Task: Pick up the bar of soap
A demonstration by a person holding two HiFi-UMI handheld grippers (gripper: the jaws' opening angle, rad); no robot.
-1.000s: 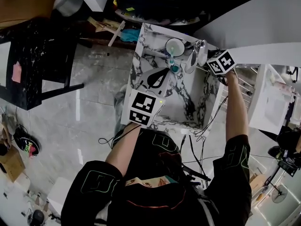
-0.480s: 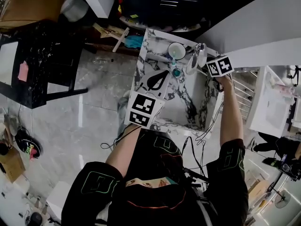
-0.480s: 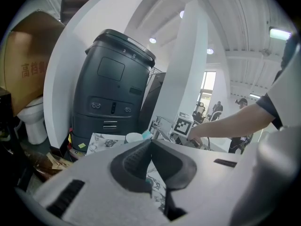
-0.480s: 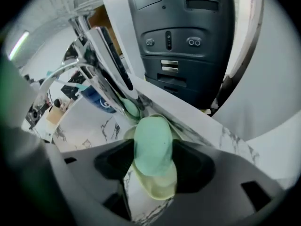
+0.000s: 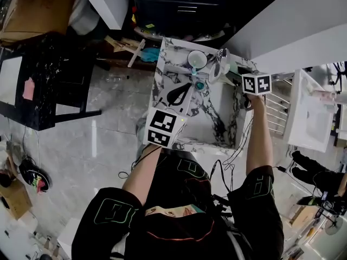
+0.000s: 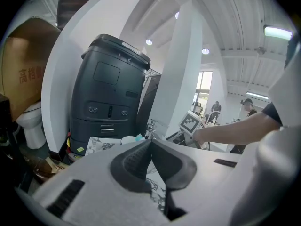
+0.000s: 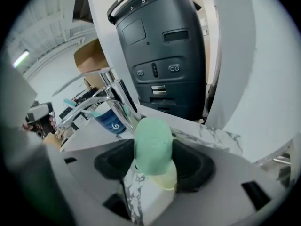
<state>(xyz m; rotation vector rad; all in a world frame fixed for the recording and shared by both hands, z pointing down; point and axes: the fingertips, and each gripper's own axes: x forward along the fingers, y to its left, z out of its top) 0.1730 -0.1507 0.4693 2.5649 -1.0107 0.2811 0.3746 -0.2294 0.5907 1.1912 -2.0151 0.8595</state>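
A green bar of soap sits between the black pads of my right gripper, which is shut on it. A pale yellow piece shows just under the bar. In the head view my right gripper hangs over the right rim of the marble counter, beside the faucet. My left gripper hovers over the counter's left part. Its pads meet with nothing between them.
A white cup with a toothbrush stands at the counter's far edge, and a blue cup stands behind the faucet. A dark cabinet-like unit stands behind the counter. A metal rack and a white basin lie to the right.
My right gripper has drawn back a little from the faucet toward the counter's right rim, still holding the soap. The left gripper has hardly moved.
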